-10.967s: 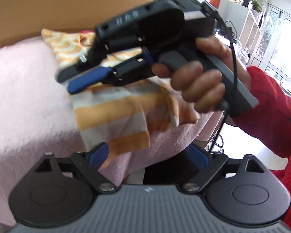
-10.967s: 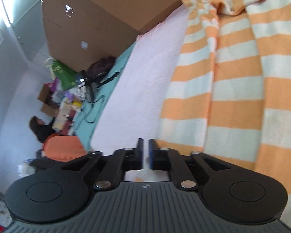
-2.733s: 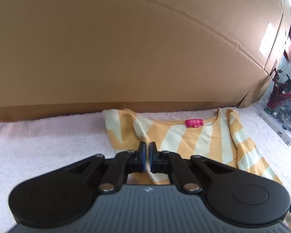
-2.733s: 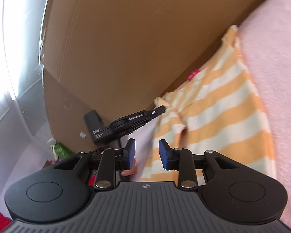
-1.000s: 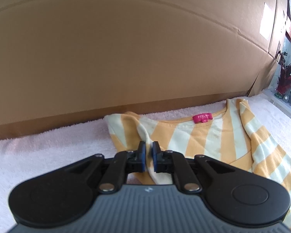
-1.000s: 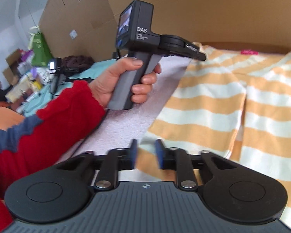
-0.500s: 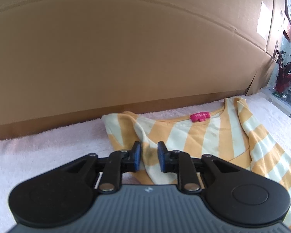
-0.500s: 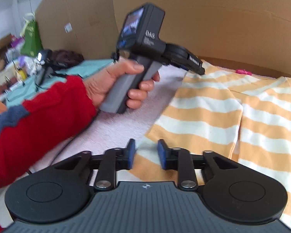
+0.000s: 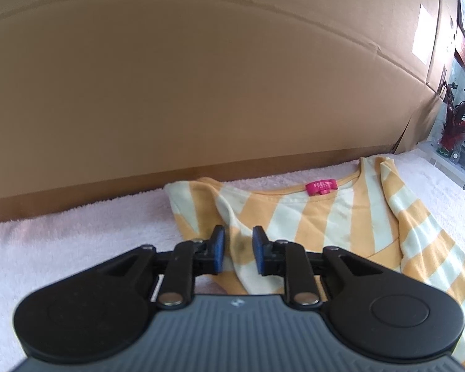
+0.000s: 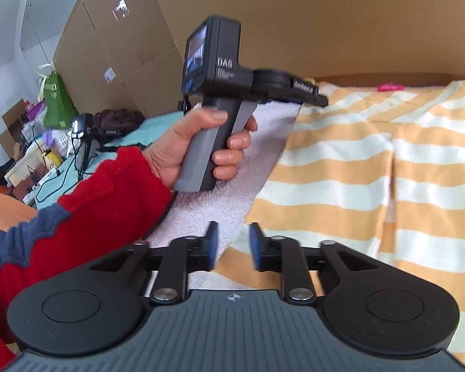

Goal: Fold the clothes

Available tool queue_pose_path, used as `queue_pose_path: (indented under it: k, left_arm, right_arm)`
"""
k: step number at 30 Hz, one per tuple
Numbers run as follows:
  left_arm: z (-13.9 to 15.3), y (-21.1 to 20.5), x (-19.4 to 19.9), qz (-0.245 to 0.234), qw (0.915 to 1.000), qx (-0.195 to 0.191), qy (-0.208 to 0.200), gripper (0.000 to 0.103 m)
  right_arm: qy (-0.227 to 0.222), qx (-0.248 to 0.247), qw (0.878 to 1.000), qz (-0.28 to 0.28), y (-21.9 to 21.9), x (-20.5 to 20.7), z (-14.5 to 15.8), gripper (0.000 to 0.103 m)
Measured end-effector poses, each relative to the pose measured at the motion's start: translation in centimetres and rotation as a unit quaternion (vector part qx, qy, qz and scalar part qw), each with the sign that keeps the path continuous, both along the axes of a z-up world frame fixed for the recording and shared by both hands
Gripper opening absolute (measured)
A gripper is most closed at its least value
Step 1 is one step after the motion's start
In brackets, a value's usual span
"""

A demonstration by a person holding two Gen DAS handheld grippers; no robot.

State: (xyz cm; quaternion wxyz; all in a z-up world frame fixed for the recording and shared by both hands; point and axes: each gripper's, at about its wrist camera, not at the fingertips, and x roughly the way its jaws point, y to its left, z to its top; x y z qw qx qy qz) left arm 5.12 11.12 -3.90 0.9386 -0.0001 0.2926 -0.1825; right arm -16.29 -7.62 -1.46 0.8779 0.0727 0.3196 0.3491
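Observation:
An orange-and-cream striped shirt [image 9: 341,214] with a pink neck label [image 9: 321,187] lies flat on a pink towel [image 9: 77,235]. My left gripper [image 9: 238,249] is open just above the shirt's left shoulder fold, holding nothing. In the right wrist view the same shirt [image 10: 372,170] spreads to the right. My right gripper [image 10: 232,246] is open over the shirt's lower left hem corner, empty. The left gripper [image 10: 324,100] also shows in the right wrist view, held by a hand in a red sleeve at the shirt's upper left edge.
A large cardboard wall [image 9: 201,77] stands directly behind the towel. To the left in the right wrist view are a teal-covered table [image 10: 121,142] with cables, a green bag [image 10: 57,100] and clutter. Shelves with red items [image 9: 458,130] stand at the far right.
My left gripper let go of the shirt's shoulder and its jaws opened over the last second. My right gripper stayed open and swung toward the shirt's lower left hem.

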Motion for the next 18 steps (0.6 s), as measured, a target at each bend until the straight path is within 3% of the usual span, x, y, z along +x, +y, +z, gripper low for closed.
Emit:
queue_pose_path:
  k: [3, 5, 7, 10, 17, 18]
  left_arm:
    - [0.0, -0.1, -0.1, -0.001, 1.0, 0.004, -0.001, 0.023]
    - [0.0, -0.2, -0.1, -0.002, 1.0, 0.006, -0.002, 0.024]
    - [0.0, -0.3, 0.0, -0.002, 1.0, 0.007, -0.003, 0.024]
    - [0.0, -0.2, 0.0, -0.001, 1.0, 0.005, -0.002, 0.024]
    - [0.0, -0.3, -0.1, -0.003, 1.0, 0.007, -0.002, 0.027]
    - [0.0, -0.3, -0.2, -0.003, 1.0, 0.007, -0.002, 0.027]
  right_arm:
    - [-0.022, -0.044, 0.999, 0.023, 0.1, -1.5, 0.3, 0.035]
    - [-0.038, -0.056, 0.997, 0.025, 0.6, -2.3, -0.6, 0.034]
    - [-0.047, -0.06, 0.997, 0.021, 0.9, -2.6, -0.9, 0.009]
    - [-0.043, -0.051, 0.998, 0.016, 1.1, -2.4, -0.8, 0.004]
    - [-0.033, -0.028, 0.999, 0.03, 1.2, -2.8, -1.3, 0.008]
    - [-0.028, -0.021, 0.999, 0.027, 0.8, -2.9, -1.1, 0.016]
